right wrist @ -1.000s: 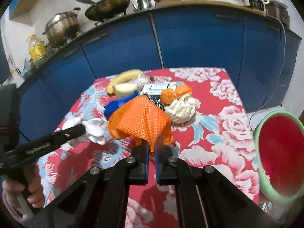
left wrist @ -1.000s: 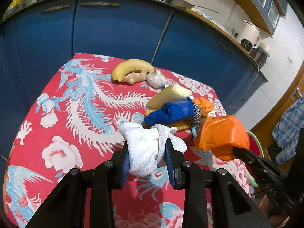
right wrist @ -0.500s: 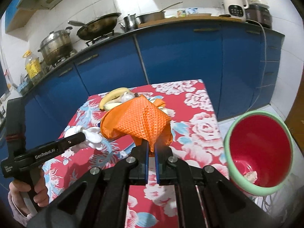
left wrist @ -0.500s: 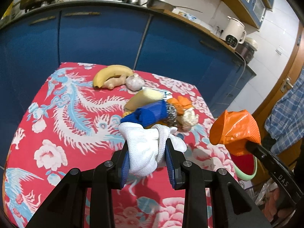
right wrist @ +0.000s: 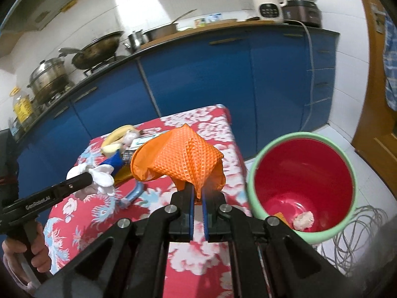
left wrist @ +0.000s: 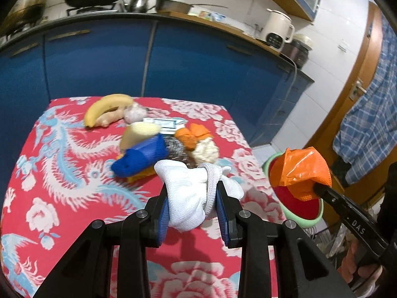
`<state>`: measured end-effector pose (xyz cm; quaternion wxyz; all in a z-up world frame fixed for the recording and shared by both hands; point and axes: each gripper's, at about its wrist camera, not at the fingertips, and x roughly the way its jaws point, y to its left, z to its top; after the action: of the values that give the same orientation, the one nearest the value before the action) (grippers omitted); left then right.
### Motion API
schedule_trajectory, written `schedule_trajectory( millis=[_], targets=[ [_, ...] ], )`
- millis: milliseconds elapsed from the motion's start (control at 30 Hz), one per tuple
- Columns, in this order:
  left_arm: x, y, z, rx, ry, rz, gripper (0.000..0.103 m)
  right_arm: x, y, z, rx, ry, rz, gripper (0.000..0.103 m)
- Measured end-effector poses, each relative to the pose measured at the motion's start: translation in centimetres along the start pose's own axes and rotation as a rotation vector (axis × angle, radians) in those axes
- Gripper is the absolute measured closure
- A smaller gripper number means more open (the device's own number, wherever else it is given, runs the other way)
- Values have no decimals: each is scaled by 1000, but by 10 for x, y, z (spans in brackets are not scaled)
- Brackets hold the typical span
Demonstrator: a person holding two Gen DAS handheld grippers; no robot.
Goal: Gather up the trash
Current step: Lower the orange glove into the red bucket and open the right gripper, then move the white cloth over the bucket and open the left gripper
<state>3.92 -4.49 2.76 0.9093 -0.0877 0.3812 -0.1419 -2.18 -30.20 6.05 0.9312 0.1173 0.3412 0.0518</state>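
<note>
My left gripper (left wrist: 192, 193) is shut on a crumpled white cloth (left wrist: 188, 193) and holds it above the red flowered tablecloth (left wrist: 62, 173); it also shows in the right wrist view (right wrist: 96, 176). My right gripper (right wrist: 197, 195) is shut on an orange mesh piece (right wrist: 183, 159) and holds it at the table's right edge, just left of a red bin with a green rim (right wrist: 305, 181). In the left wrist view the orange piece (left wrist: 300, 171) hangs over the bin (left wrist: 297, 206). A white scrap (right wrist: 304, 219) lies in the bin.
On the table lie a banana (left wrist: 104, 106), ginger (left wrist: 109, 118), garlic (left wrist: 135, 114), a blue cloth (left wrist: 141, 159), a steel scourer (left wrist: 176, 146), orange peel (left wrist: 193, 134) and a white crumpled lump (left wrist: 206, 149). Blue cabinets (left wrist: 186, 57) stand behind. Cables (right wrist: 357, 238) lie by the bin.
Both grippers have moved right and back from the table. The orange mesh piece has travelled from over the table to beside and above the red bin. Both grips are unchanged.
</note>
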Motion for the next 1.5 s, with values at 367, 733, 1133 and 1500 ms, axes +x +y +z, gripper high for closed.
schedule_trajectory(
  millis=[367,733,1133,1500],
  targets=[
    [21,-47,4,101,25,-56,69,-7,-53,-8,95,-1,-111,95],
    [43,-87,4,171,49,-101,69,1,-104,-17,192,26,-212,93],
    [67,-119,2,228,80,-135,69,17,-142,-28,260,66,-278,82],
    [94,-149,-5,277,124,-164,69,6,-150,-28,243,43,-297,73]
  ],
)
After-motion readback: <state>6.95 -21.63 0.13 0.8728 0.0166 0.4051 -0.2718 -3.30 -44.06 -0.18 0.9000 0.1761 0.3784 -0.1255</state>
